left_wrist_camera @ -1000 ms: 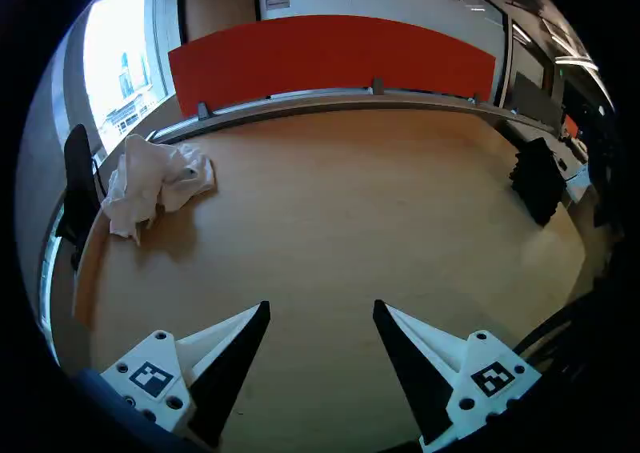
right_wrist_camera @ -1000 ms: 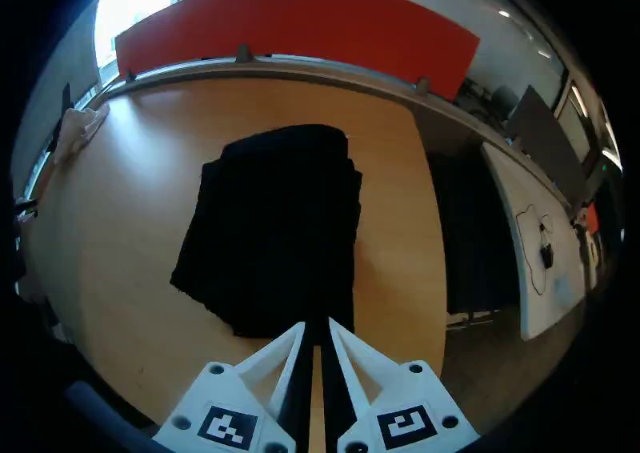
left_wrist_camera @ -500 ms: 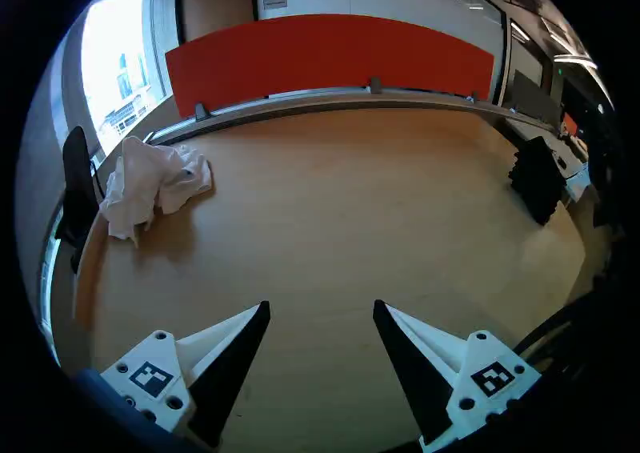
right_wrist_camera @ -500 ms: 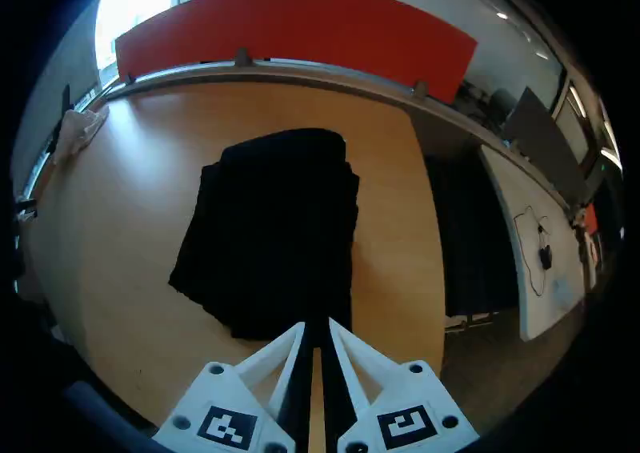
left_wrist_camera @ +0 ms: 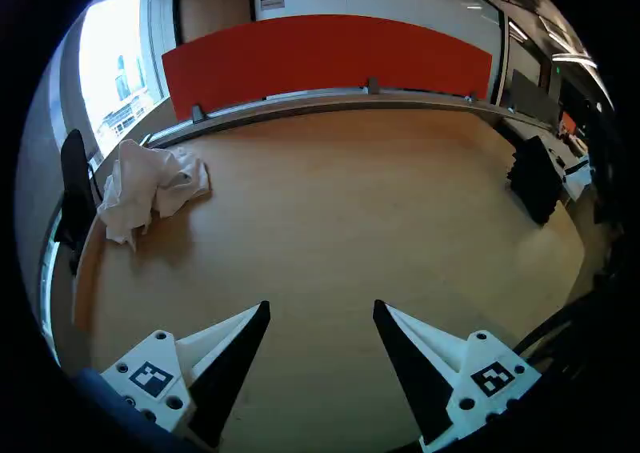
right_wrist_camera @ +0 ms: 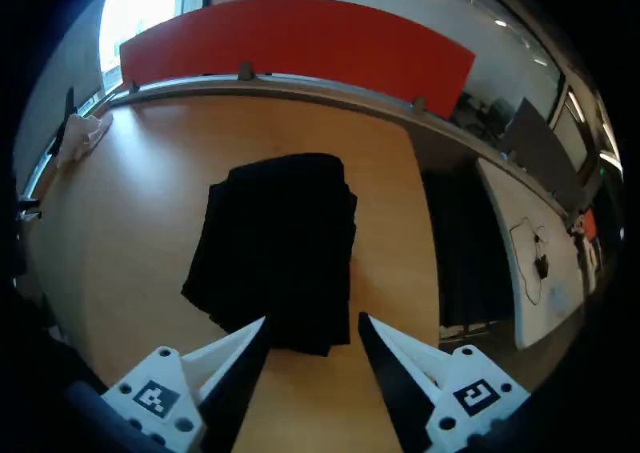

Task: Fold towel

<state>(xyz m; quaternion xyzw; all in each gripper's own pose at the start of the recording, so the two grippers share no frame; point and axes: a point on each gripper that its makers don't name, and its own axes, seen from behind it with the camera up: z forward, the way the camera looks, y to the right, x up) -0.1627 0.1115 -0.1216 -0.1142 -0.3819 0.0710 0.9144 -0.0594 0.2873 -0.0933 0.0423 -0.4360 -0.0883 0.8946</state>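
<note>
A folded black towel stack (right_wrist_camera: 276, 249) lies on the wooden table (right_wrist_camera: 128, 213) just ahead of my right gripper (right_wrist_camera: 314, 333), which stands open with its near edge between the fingers, not gripped. In the left gripper view the same black stack (left_wrist_camera: 534, 179) sits at the far right of the table. A crumpled white towel (left_wrist_camera: 148, 187) lies at the table's far left; the white towel (right_wrist_camera: 82, 133) is small in the right gripper view. My left gripper (left_wrist_camera: 320, 317) hangs open above bare wood (left_wrist_camera: 336, 213), holding nothing.
A red partition (left_wrist_camera: 320, 53) runs along the table's far edge, behind a metal rail. A dark chair (left_wrist_camera: 74, 189) stands by the window at the left. Beyond the table's right edge is another white desk (right_wrist_camera: 536, 253) with cables.
My right gripper has opened and let go of the black towel stack, drawing back a little. The left gripper has barely moved.
</note>
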